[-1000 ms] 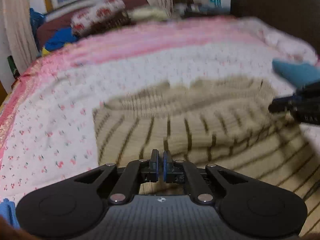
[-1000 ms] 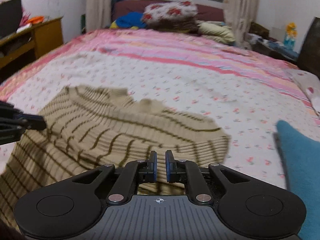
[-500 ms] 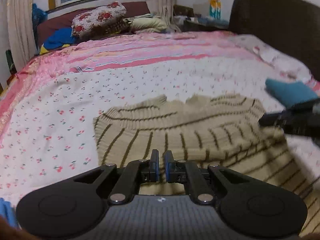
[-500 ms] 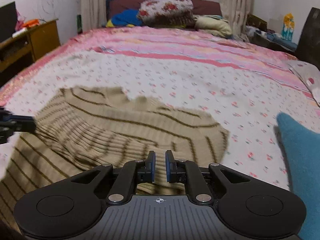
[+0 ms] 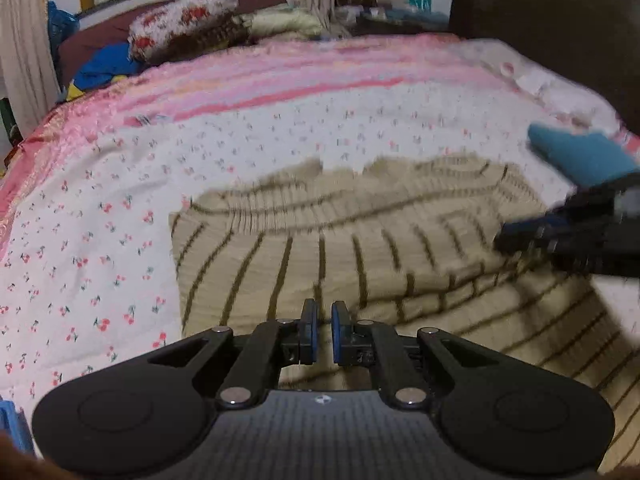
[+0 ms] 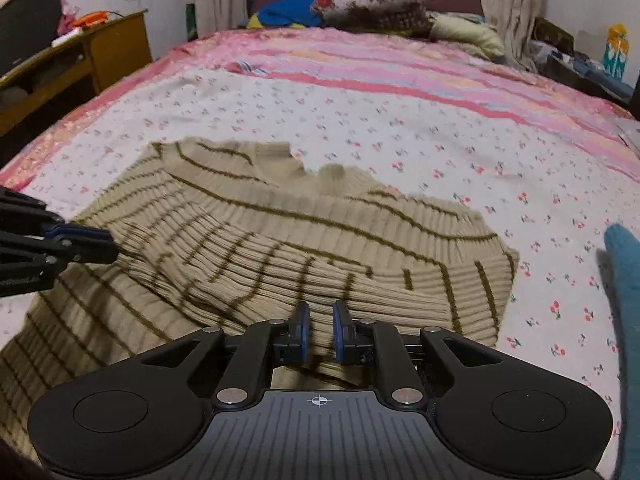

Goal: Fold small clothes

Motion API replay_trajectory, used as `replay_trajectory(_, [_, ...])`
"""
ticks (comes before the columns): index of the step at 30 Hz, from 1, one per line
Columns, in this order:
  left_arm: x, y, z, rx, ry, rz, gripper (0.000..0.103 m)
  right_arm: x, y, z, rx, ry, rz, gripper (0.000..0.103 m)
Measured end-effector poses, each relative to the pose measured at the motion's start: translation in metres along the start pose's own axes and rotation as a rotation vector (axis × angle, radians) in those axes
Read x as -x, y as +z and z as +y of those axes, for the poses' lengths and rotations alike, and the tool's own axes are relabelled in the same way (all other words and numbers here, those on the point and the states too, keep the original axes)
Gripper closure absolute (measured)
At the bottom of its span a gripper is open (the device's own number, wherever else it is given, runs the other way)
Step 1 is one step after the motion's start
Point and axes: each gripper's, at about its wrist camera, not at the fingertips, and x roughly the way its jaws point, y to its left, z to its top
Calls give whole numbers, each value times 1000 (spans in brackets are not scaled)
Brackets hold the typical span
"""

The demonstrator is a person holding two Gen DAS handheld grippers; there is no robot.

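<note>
Left gripper point(image 5: 321, 322) and right gripper point(image 6: 319, 323), jaws pinching a striped beige sweater point(image 6: 304, 240), fold it on the floral bed point(image 6: 400, 120)

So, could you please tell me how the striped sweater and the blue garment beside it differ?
The striped sweater is beige ribbed knit with dark stripes; the blue garment is plain teal. The sweater lies mid-bed, partly folded, in front of both tongs; the blue garment sits at the right edge, mostly cut off. Both rest on the floral bedspread.

left wrist: low, forward | right wrist: same | shared: sweater point(image 5: 360, 256) point(image 6: 304, 248)
</note>
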Motion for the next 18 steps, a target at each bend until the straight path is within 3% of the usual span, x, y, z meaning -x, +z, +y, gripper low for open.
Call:
replay_trajectory(4, [-8,8,-7,30,-10,-30,87,0,5,15,15,42,-19,89])
replay_trajectory(9, [-29,-3,-17,-42,6,90,87,-15,4,24,55,28,31,85])
replay_trajectory(18, [-2,-23,-13,-49,24,113,87,4,-10,21,59,40,32,84])
